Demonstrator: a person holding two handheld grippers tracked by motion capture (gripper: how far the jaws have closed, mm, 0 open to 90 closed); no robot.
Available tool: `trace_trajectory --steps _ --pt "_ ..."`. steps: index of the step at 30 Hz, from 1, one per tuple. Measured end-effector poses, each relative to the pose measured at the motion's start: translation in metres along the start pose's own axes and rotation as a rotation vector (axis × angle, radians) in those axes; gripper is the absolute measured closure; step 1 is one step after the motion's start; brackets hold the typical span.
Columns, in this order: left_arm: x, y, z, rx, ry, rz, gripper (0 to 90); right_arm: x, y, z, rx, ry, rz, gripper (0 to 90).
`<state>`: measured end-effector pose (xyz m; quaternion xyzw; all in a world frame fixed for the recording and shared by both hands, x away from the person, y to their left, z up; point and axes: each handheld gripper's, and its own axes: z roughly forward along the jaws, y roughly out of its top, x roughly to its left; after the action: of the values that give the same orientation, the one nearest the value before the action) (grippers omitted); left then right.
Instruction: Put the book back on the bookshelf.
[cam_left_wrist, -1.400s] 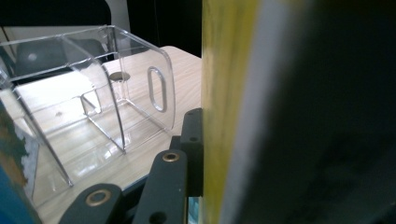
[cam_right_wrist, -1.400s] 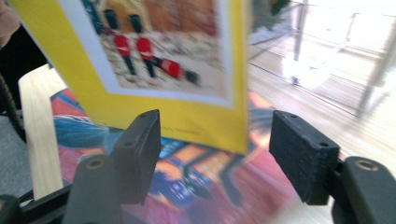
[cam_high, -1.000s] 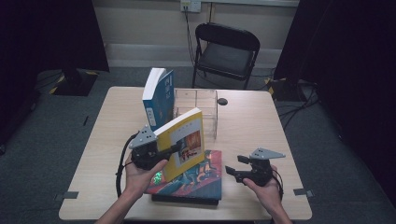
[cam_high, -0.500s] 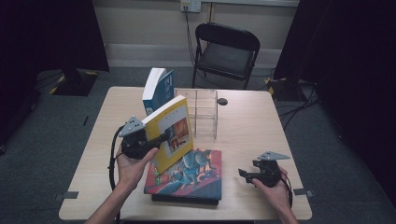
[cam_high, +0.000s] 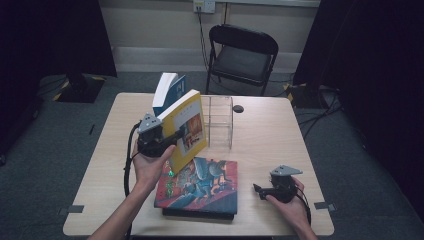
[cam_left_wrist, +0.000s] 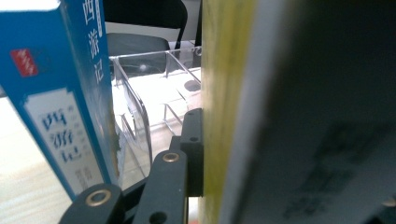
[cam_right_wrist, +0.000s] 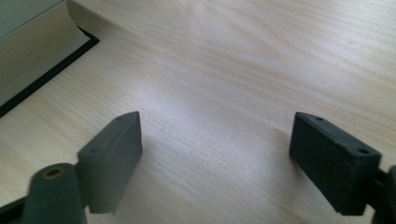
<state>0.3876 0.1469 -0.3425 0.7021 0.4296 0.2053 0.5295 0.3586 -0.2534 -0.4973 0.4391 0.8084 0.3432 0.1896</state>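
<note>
- At the middle of the table, the left gripper holds a yellow book off the surface, tilted but near upright; in the left gripper view a black jaw lies flat against the book's yellow cover.
- Just to the far left of it a blue book already stands upright beside the clear acrylic rack, so one book looks to be placed.
- The yellow book is close to the rack but not yet set down; I judge that standing it beside the blue one is the step in hand.
- On the near side, a colourful book lies flat on top of a dark book, both untouched and left to do.
- At the near right, the right gripper rests low by the table with nothing in it; its jaws have just been opening and stand wide apart over bare wood.
</note>
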Motion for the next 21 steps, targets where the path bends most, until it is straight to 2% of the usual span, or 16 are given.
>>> trace_trajectory --steps 2,6,10,12,15,19,21 --pt "-0.001 0.003 0.005 0.003 0.026 0.005 75.7 0.001 -0.002 0.001 -0.017 -0.001 0.002 14.3" --pt "0.001 0.01 0.013 0.013 0.034 -0.004 75.7 0.001 -0.002 0.001 -0.018 -0.001 0.002 14.3" --pt "0.0 0.017 0.024 0.016 0.072 0.007 75.7 0.001 -0.002 0.001 -0.018 -0.002 0.003 14.3" --pt "0.002 0.019 0.031 0.023 0.079 -0.007 75.7 0.001 -0.002 0.001 -0.018 -0.003 0.004 14.3" --pt "0.005 0.019 0.043 0.028 0.081 -0.02 75.7 0.001 -0.002 0.001 -0.018 -0.003 0.004 14.3" --pt "0.006 0.017 0.058 0.056 0.129 -0.005 75.7 0.001 -0.002 0.001 -0.018 -0.003 0.003 14.3" --pt "0.009 0.015 0.065 0.062 0.143 -0.03 75.7 0.001 -0.002 0.001 -0.018 -0.003 0.003 14.3"
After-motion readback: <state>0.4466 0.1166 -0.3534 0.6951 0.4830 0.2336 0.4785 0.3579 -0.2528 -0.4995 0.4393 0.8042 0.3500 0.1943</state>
